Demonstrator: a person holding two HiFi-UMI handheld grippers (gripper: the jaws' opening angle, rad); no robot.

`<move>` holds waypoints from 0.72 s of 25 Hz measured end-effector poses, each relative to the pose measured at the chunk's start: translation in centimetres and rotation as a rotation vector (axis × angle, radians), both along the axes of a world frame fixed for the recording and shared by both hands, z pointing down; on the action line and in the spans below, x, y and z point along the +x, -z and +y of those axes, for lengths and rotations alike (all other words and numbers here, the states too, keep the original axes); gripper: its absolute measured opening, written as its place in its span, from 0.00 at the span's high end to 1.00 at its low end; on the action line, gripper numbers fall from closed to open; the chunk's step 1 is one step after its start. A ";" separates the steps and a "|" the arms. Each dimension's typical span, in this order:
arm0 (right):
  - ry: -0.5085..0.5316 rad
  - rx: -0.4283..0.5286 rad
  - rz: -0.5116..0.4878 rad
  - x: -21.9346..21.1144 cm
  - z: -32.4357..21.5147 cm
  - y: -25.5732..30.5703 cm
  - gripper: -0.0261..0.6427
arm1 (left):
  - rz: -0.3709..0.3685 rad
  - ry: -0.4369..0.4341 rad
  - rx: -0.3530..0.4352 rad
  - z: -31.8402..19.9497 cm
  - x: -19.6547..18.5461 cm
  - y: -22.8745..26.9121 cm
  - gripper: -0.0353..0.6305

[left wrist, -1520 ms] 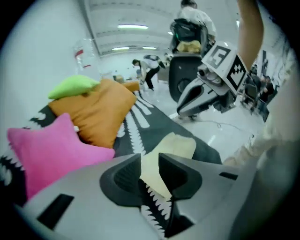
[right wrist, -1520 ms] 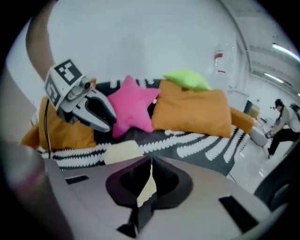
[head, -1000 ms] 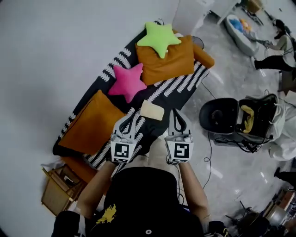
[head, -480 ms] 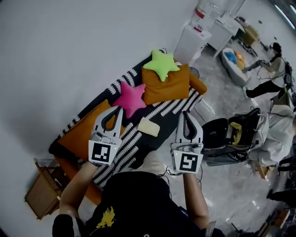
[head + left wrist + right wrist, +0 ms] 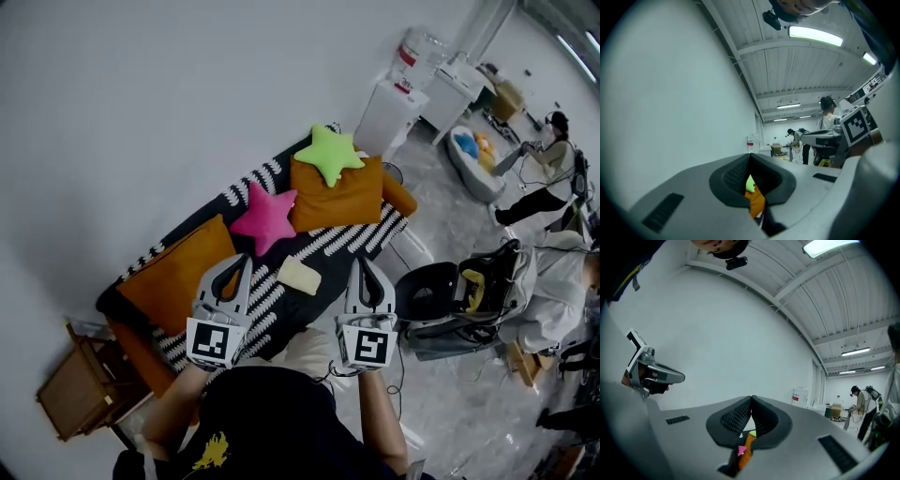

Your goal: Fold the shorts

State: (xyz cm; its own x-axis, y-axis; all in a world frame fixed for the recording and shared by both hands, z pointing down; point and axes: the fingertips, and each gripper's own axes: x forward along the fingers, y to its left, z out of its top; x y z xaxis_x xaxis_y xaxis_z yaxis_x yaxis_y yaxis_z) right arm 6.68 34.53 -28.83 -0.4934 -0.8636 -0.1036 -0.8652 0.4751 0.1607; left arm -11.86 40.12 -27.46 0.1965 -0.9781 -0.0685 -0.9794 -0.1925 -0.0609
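While left gripper (image 5: 245, 260) and right gripper (image 5: 362, 262) sit shut and empty, shorts (image 5: 298, 275) folded flat, rectangular

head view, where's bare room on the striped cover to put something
Free: the black-and-white striped cover between the pale yellow folded cloth and the far orange pillow, and the dark strip nearer the person. Crowded: the wall side, with the near orange cushion and pink star cushion; the green star cushion tops the far pillow.

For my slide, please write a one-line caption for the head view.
Left gripper and right gripper, both shut, held before a patterned bed bearing a folded pale cloth, cushions and star pillows.
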 end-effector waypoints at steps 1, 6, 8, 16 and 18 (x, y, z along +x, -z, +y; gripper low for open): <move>-0.003 -0.017 0.010 0.4 0.1 -0.5 0.94 | -0.004 -0.007 0.015 0.3 0.2 0.3 0.93; -0.028 -0.067 -0.005 1.5 0.2 -1.6 0.94 | -0.047 -0.010 -0.072 0.7 -0.5 -0.9 0.93; -0.036 -0.082 -0.007 2.1 0.1 -1.7 0.94 | -0.063 -0.009 -0.084 0.6 -0.6 -1.0 0.93; -0.029 -0.077 0.013 2.3 -0.8 -1.1 0.94 | -0.053 0.001 -0.066 -1.2 -2.5 0.8 0.93; -0.021 -0.059 0.023 1.7 -0.5 -0.5 0.94 | -0.053 -0.005 -0.055 -1.4 -2.8 1.3 0.93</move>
State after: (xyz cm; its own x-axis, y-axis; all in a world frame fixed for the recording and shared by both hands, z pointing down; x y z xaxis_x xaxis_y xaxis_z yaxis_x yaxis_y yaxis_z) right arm 8.41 33.98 -28.32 -0.4764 -0.8783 -0.0410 -0.8717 0.4657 0.1526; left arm -14.63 38.76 -28.81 0.2034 -0.9791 -0.0040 -0.9741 -0.2019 -0.1019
